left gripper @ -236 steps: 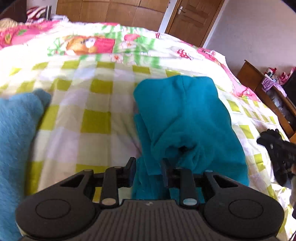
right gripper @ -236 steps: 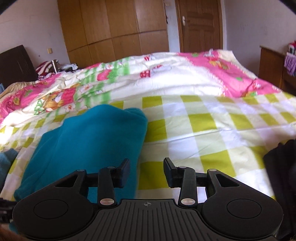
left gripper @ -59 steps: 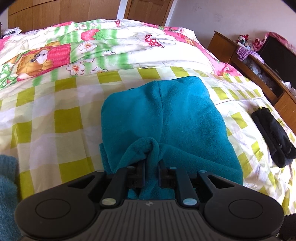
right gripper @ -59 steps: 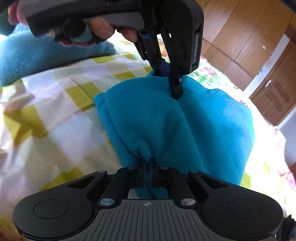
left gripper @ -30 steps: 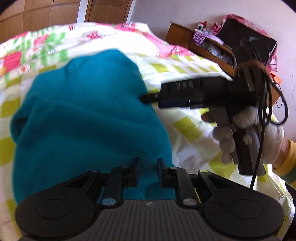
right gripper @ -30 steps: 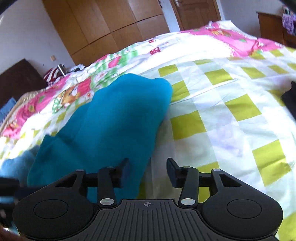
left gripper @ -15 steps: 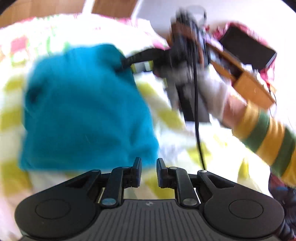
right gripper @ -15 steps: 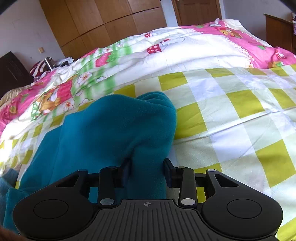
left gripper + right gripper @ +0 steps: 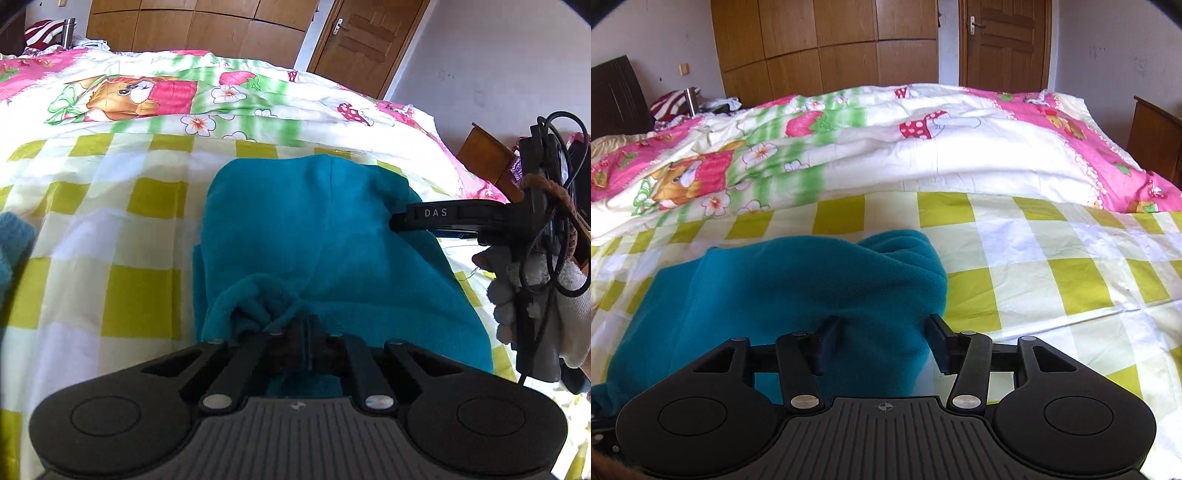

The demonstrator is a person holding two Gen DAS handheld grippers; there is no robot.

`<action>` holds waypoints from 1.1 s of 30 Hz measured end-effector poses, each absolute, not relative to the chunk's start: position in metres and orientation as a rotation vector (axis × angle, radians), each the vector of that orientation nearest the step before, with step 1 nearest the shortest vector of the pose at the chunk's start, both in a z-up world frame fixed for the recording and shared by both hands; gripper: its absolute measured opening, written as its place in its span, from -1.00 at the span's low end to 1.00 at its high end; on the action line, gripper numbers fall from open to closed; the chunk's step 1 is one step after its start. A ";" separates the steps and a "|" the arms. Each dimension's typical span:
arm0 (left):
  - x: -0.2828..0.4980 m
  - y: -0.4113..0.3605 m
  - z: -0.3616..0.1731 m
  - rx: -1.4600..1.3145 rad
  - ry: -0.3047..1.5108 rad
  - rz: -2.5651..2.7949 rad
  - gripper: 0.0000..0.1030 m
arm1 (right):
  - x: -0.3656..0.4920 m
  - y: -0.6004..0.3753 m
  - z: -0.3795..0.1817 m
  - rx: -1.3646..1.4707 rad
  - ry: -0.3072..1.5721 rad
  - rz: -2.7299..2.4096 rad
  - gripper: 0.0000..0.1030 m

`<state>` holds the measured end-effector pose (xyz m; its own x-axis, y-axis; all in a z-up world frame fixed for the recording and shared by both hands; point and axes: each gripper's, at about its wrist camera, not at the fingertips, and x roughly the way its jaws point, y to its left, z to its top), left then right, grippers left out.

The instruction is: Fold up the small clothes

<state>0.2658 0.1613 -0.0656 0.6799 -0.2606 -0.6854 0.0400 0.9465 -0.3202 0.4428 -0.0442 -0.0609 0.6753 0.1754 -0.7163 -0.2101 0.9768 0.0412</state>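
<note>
- The left gripper (image 9: 306, 326) is closed tight, pinching a bunched fold of the teal fleece garment (image 9: 325, 240) at its near edge.
- The right gripper (image 9: 882, 341) has just been opening; its jaws stand wide, with the garment's corner between them.
- The garment lies on the checked bedsheet (image 9: 140, 280); a light blue cloth (image 9: 13, 247) is at the left.

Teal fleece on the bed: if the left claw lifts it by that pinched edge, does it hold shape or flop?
Likely flops: the teal fleece bunches into soft folds where the left claw is shut on it. Probably light, since it lies loosely on the checked sheet. Slipping seems unlikely; the nap looks grippy. The right claw stands open around another fold.
</note>
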 end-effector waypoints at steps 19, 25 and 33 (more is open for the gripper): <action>0.160 0.088 -0.005 -0.050 0.750 0.040 0.45 | 0.232 -0.073 -0.009 -0.114 0.631 0.233 0.15; 0.139 0.077 -0.003 -0.026 0.728 0.074 0.72 | 0.199 -0.074 -0.004 -0.082 0.631 0.249 0.16; 0.124 0.068 -0.012 -0.023 0.747 0.126 1.00 | 0.177 -0.081 -0.006 -0.054 0.647 0.245 0.17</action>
